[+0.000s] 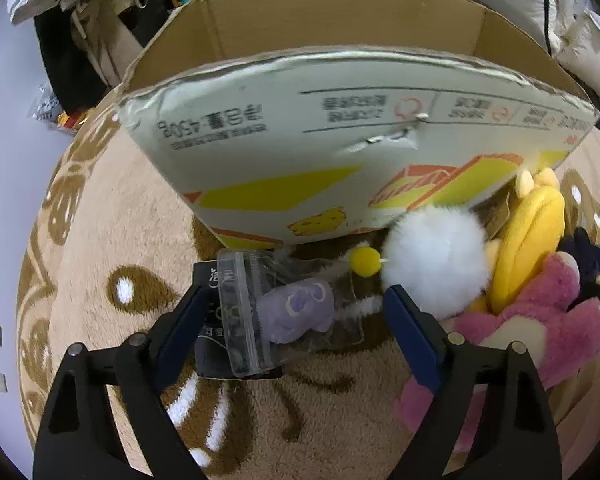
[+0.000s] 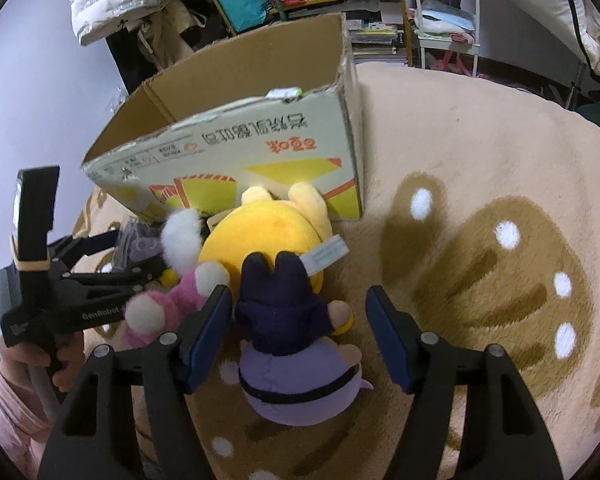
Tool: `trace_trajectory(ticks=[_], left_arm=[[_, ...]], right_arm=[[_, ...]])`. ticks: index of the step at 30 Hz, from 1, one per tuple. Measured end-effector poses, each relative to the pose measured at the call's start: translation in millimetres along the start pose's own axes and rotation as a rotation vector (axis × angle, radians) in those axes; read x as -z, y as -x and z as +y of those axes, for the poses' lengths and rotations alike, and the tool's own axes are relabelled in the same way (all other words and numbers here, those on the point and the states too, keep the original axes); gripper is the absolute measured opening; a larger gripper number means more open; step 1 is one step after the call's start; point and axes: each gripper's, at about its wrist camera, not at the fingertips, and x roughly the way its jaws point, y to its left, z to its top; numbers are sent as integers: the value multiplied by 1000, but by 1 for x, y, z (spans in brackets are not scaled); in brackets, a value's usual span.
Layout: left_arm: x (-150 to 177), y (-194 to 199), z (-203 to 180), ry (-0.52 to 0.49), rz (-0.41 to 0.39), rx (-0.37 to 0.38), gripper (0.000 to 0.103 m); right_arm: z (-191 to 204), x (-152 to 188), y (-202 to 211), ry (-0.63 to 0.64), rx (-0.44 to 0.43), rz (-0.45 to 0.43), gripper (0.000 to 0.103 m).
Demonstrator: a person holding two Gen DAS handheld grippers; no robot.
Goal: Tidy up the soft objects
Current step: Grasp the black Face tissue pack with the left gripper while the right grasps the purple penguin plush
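The left gripper (image 1: pixel 294 322), fingers apart, straddles a bagged purple plush (image 1: pixel 296 310) on the rug (image 1: pixel 112 232) beside the cardboard box (image 1: pixel 340 152). Light and squashy, but its clear bag looks slippery; pinch the plush's body. The right gripper (image 2: pixel 300 338), fingers apart, flanks a navy-haired doll (image 2: pixel 288 340).

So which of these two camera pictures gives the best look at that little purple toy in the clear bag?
The left wrist view. There the bagged purple toy lies right between the open jaws, its face and the zip strip plain. In the right wrist view only a sliver of it shows, behind the other gripper and the white pom-pom.
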Motion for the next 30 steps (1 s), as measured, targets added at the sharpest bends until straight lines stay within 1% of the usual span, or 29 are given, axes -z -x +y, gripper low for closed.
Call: trace_trajectory(ticks=[5, 9, 13, 18, 21, 24, 25, 26, 30], left_arm=[[1, -1, 2, -15, -13, -13, 79], [1, -1, -1, -35, -14, -34, 78], [1, 1, 0, -37, -22, -53, 78], [1, 5, 0, -34, -30, -94, 78], [1, 13, -3, -47, -61, -131, 78], [1, 21, -8, -65, -99, -135, 77], [1, 23, -10, -76, -111, -134, 69], [1, 24, -12, -88, -114, -136, 57], [2, 13, -17, -102, -64, -113, 50]], right_arm=[[3, -1, -17, 15, 9, 68, 73], [6, -1, -24, 28, 12, 95, 73], [5, -1, -24, 18, 5, 101, 73], [4, 0, -23, 17, 3, 102, 73], [4, -1, -24, 15, 1, 104, 73], [4, 0, -25, 10, -2, 108, 73], [2, 0, -25, 9, -3, 108, 73], [2, 0, -25, 9, -3, 109, 73], [1, 0, -25, 9, -4, 110, 73]])
